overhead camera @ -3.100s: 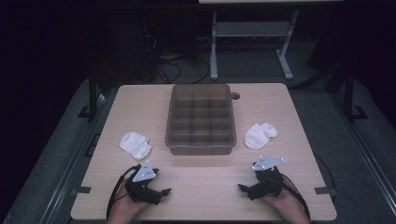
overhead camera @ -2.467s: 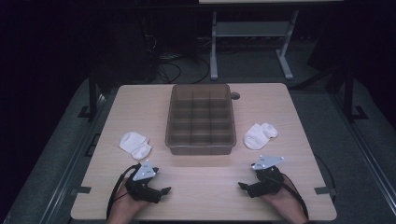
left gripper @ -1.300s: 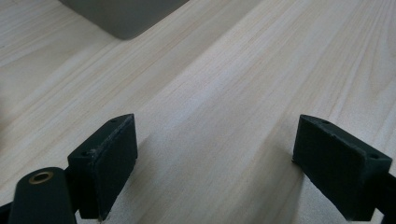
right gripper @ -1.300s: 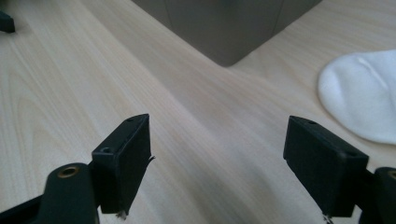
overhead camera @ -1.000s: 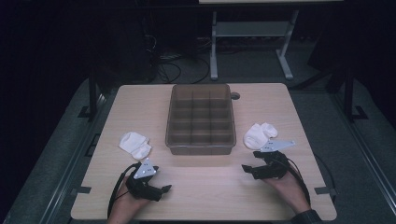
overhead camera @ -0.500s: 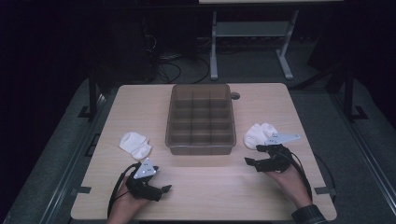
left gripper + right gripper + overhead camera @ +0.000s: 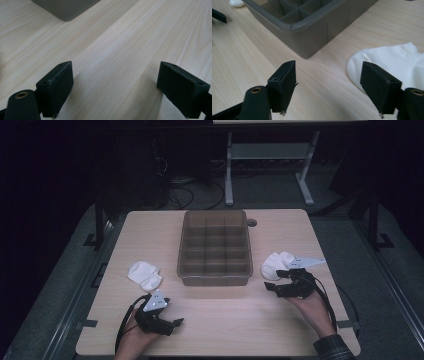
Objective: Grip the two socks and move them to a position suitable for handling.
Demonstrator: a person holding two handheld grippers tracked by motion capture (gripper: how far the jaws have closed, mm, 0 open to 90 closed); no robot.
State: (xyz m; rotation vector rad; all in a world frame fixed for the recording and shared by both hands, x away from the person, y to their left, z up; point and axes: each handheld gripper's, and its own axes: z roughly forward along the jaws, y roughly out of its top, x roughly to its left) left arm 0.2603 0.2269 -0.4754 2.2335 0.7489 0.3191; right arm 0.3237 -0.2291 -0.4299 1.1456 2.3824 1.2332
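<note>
A grey-brown divided bin (image 7: 215, 247) stands mid-table, its compartments bare. One bundle of white socks (image 7: 145, 274) lies left of it, another (image 7: 276, 264) to its right. My left gripper (image 7: 175, 323) rests near the front edge, open, with bare wood between its jaws (image 7: 115, 77). My right gripper (image 7: 270, 285) hovers just in front of the right socks, open. Its jaws have just closed a little with nothing between them (image 7: 329, 75). The right socks (image 7: 392, 60) lie just beyond its right-hand jaw, and the bin's corner (image 7: 312, 27) is ahead.
The wooden table (image 7: 150, 235) has a small round hole (image 7: 251, 222) behind the bin. Dark floor, cables and a metal stand lie beyond the far edge. The bin's corner (image 7: 65, 7) shows at the top of the left gripper view.
My right gripper has moved away from the front edge, forward and a little up, to just in front of the right socks. The left gripper has stayed put.
</note>
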